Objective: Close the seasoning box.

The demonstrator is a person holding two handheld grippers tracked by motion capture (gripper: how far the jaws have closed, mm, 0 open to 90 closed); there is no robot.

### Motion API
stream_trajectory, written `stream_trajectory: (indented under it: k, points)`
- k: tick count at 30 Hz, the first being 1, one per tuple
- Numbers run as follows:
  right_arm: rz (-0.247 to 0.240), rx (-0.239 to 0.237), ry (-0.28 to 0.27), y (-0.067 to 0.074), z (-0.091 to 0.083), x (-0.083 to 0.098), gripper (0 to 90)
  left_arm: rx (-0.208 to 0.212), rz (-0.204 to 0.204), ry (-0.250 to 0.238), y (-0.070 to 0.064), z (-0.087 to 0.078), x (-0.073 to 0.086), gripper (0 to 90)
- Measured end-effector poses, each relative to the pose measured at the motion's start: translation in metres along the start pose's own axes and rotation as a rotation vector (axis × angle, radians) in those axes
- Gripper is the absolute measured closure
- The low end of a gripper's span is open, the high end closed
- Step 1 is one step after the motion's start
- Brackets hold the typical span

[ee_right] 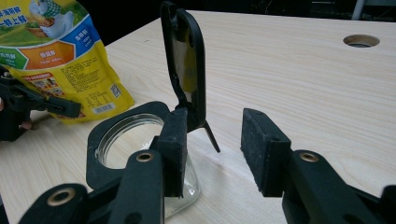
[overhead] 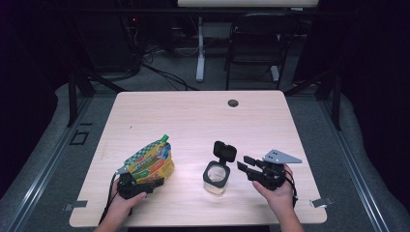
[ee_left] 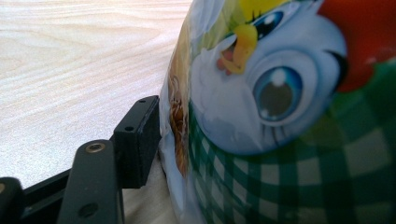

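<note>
A yellow and green printed pouch (overhead: 151, 162) with a green spout stands tilted at the front left of the table. My left gripper (overhead: 147, 182) is shut on its lower edge. In the left gripper view one black pad (ee_left: 137, 140) presses the pouch (ee_left: 280, 116), which hides the other pad. A glass jar (overhead: 215, 176) with a black collar stands right of the pouch, its black flip lid (overhead: 225, 152) raised upright. My right gripper (overhead: 243, 163) hovers just right of the jar, open. In the right gripper view its jaws (ee_right: 219, 149) hold nothing, with the jar (ee_right: 126, 135) and lid (ee_right: 184, 60) beyond the left pad.
The light wooden table (overhead: 193, 121) has a round cable hole (overhead: 233, 103) near its far edge. Beyond it stand a black chair (overhead: 256, 43) and a white desk leg (overhead: 199, 48). The right gripper view also shows the pouch (ee_right: 56, 56) and the left gripper (ee_right: 28, 109).
</note>
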State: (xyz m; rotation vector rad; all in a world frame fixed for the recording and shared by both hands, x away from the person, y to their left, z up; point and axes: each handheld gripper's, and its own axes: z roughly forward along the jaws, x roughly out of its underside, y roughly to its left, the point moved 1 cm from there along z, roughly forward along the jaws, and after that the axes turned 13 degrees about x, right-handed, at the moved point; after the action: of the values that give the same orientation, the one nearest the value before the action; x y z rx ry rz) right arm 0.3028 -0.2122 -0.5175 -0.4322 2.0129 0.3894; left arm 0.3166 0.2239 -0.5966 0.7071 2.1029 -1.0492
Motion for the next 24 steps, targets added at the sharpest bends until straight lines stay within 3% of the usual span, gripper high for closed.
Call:
stream_trajectory:
  k: [24]
  points:
    - [0.006,-0.002,-0.002,-0.0002,0.0001,0.0001,61.2,-0.03,0.029,0.002,-0.0034,0.0007,-0.0004,48.9]
